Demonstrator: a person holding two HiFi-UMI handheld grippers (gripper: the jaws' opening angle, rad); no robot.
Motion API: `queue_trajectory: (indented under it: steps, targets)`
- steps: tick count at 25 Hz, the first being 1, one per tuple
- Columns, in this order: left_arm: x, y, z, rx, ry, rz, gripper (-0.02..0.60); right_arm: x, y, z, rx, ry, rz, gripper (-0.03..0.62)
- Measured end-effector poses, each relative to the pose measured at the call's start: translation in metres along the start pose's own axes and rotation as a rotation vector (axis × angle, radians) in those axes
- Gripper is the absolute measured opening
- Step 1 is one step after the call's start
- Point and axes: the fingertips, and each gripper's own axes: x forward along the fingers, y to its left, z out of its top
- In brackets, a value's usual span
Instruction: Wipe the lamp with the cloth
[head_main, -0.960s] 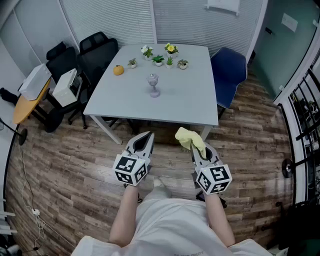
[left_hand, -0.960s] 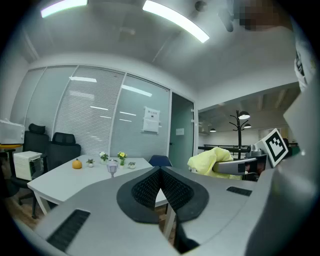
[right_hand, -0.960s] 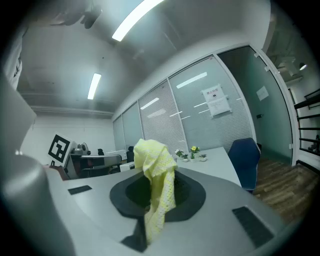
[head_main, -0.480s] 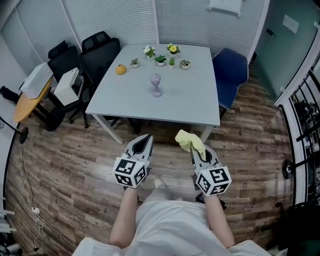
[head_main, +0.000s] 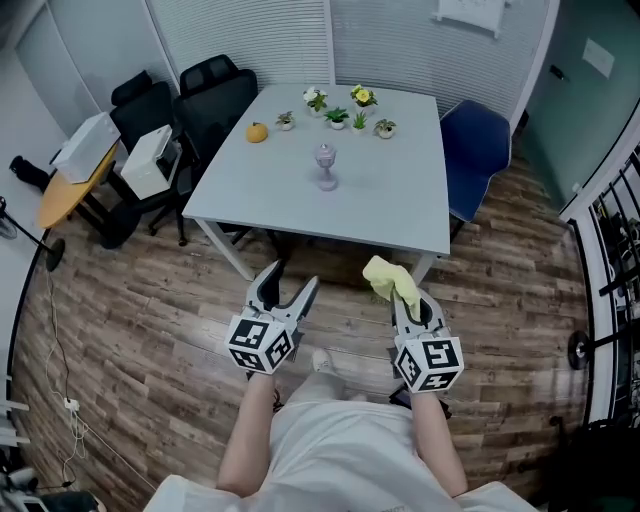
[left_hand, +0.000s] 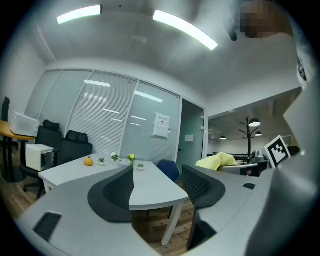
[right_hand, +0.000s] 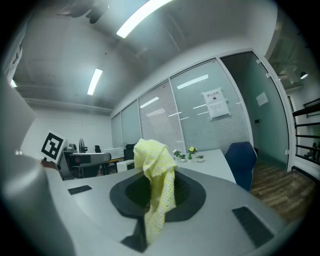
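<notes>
Item one: a large pale grey rectangular table (head_main: 390, 215) on white legs, standing on a brown wood-plank floor (head_main: 150, 320). A blue upholstered chair (head_main: 478, 140) is at its right edge and two black mesh office chairs (head_main: 205, 100) are off its far left corner. Item two: the left gripper (head_main: 291, 277), grey with a black-and-white marker cube (head_main: 262, 342), held level over the floor short of the table's near edge. Its jaws have just been opening and now stand spread, with nothing between them. Item three: the right gripper (head_main: 410, 300), of the same pattern, beside the left one and also short of the near edge. Its jaws are pinched on a pale yellow knitted cloth (head_main: 388, 277), which bunches above the tips and trails down between them. Item four: the small pale lilac goblet-shaped lamp (head_main: 326, 167), upright at about the middle of the table, long axis vertical, well apart from both grippers. It lies beyond the near edge, forward and to the left of the cloth-bearing gripper. The empty left gripper sits slightly nearer its line, so it is judged the likelier one to steady the lamp while the cloth comes in from the right. Item five: a row of small potted plants (head_main: 350, 108) along the far edge and a small round orange fruit (head_main: 257, 131) near the far left corner. Writing: a white sheet (head_main: 472, 12) on the glass wall, its print too small to read; no brand seen.
</notes>
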Motion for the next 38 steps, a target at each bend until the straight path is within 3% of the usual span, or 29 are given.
queue_trajectory:
  steps: [8, 13, 20, 26, 33, 38]
  targets:
    - [0.019, 0.026, -0.014, -0.034, 0.035, 0.045, 0.287, 0.029, -0.004, -0.011, 0.021, 0.042, 0.023, 0.040]
    - [0.054, 0.059, -0.025, -0.053, 0.057, 0.033, 0.287, 0.075, -0.015, -0.023, 0.024, 0.085, 0.015, 0.040]
    - [0.149, 0.134, -0.037, -0.087, 0.108, -0.040, 0.287, 0.180, -0.037, -0.029, 0.008, 0.148, -0.040, 0.039]
    - [0.241, 0.200, -0.033, -0.048, 0.179, -0.126, 0.287, 0.276, -0.060, -0.019, 0.023, 0.176, -0.119, 0.040]
    - [0.309, 0.262, -0.049, -0.066, 0.254, -0.195, 0.287, 0.360, -0.070, -0.022, 0.042, 0.210, -0.174, 0.040]
    - [0.341, 0.283, -0.066, -0.056, 0.303, -0.245, 0.288, 0.401, -0.079, -0.022, 0.029, 0.234, -0.194, 0.040]
